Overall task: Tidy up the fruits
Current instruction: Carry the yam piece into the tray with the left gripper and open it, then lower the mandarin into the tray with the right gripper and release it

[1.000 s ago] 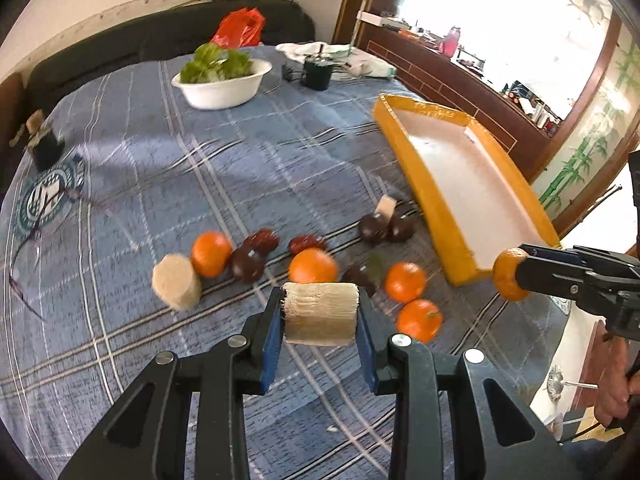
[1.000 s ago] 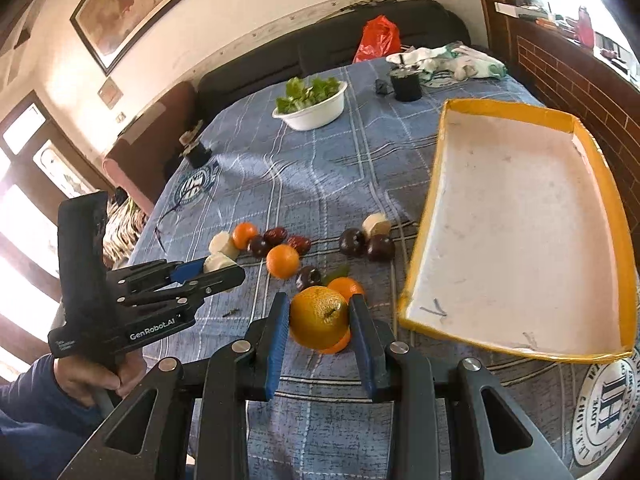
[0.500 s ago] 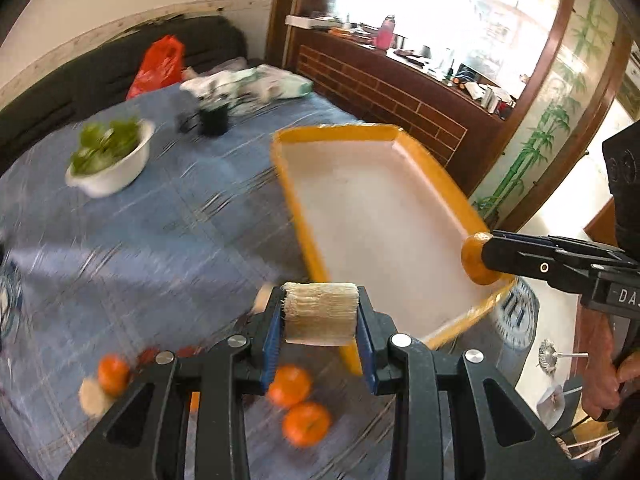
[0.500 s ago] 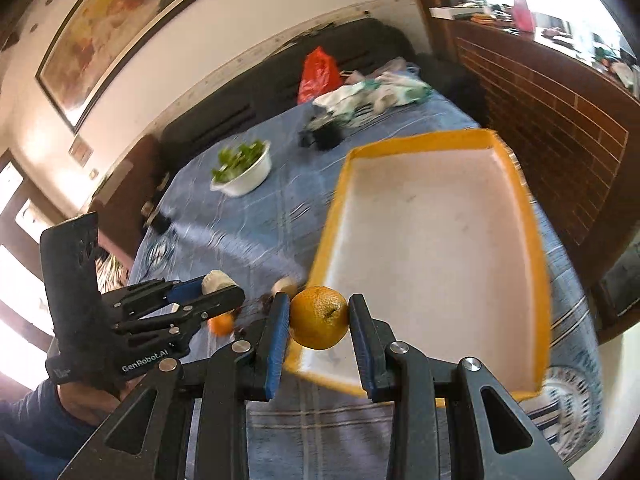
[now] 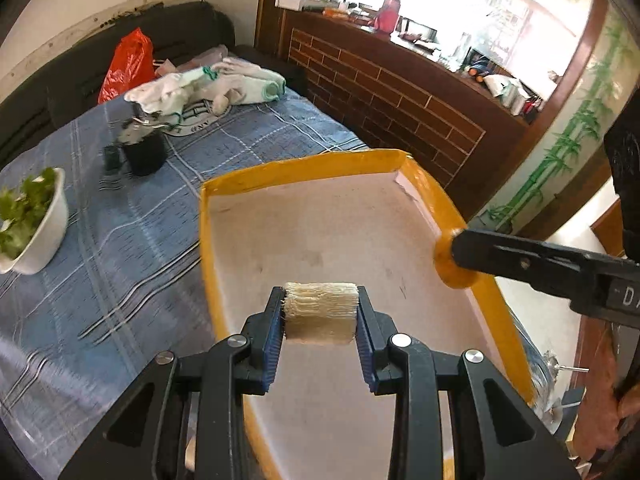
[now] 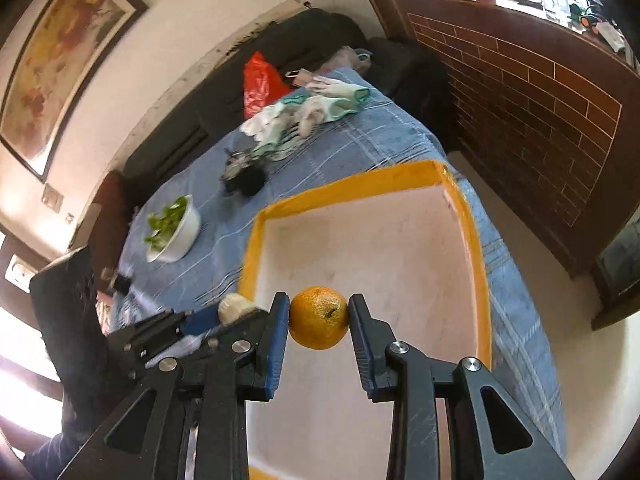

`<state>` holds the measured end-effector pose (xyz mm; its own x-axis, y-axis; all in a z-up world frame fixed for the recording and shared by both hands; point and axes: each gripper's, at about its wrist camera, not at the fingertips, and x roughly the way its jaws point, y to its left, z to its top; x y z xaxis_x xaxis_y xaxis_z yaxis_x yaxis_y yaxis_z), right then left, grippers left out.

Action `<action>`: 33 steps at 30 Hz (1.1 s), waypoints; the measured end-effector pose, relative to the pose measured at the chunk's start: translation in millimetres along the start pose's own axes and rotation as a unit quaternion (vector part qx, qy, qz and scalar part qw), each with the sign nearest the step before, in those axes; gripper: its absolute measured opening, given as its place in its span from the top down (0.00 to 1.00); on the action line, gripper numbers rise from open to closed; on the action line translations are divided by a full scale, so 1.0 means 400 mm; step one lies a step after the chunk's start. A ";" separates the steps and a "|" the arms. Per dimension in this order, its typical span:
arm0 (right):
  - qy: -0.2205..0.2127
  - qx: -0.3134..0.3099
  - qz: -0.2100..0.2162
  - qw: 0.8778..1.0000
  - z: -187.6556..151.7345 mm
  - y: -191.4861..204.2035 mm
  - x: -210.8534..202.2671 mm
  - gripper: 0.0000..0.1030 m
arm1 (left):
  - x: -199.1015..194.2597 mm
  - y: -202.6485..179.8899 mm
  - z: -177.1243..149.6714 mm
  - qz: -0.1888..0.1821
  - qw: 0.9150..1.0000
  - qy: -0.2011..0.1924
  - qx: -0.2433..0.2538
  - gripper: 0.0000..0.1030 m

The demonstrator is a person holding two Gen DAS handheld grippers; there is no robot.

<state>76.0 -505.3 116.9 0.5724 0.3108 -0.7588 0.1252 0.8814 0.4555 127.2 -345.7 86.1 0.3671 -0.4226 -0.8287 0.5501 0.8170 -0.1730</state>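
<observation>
Carrying both loads over the yellow tray [image 5: 208, 216] now; a second ago both grippers hung above the scattered fruit on the blue checked worktop [image 5: 120, 216], and that fruit has dropped out of view. I judge the transport leg nearly done, with release the next step.

Left to right: white bowl of greens [image 5: 36, 224] at the far left, well apart from the tray. Black cup [image 5: 144, 152] farther back, a heap of white cloth [image 5: 208, 80] and a red bag [image 5: 128, 64] behind it. None of these stand in my path.

Left gripper [image 5: 320, 314]: pads clamped on the pale fibrous cylinder [image 5: 320, 312], held above the near half of the tray's white floor.

Right gripper [image 6: 319, 318]: pads pressed on the orange [image 6: 319, 317], one each side, also over the tray floor. From the left camera it sits close to the tray's right-hand rim.

Tray looks bare inside, so there is room for both. Concerns, as I judge them: the orange may roll once freed, and the two grippers work close together, so I would set the loads down apart, low, clear of the rim.
</observation>
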 end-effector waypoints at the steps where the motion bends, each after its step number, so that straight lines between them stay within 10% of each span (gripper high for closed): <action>1: 0.003 0.001 -0.004 1.000 0.018 -0.009 0.022 0.68 | 0.022 0.003 0.010 0.005 1.000 0.002 -0.003 0.69; 21: 0.049 -0.005 -0.037 0.998 0.131 -0.052 0.264 0.66 | 0.181 0.040 0.068 0.041 0.998 0.029 -0.038 0.69; 33: 0.043 -0.001 -0.034 0.998 0.135 -0.060 0.255 0.65 | 0.166 0.039 0.068 0.044 0.998 0.016 -0.038 0.50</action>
<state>175.2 -513.7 53.6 0.4906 0.2791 -0.8255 0.1609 0.9020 0.4006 180.5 -371.9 42.7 0.3874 -0.3361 -0.8585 0.4583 0.8782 -0.1370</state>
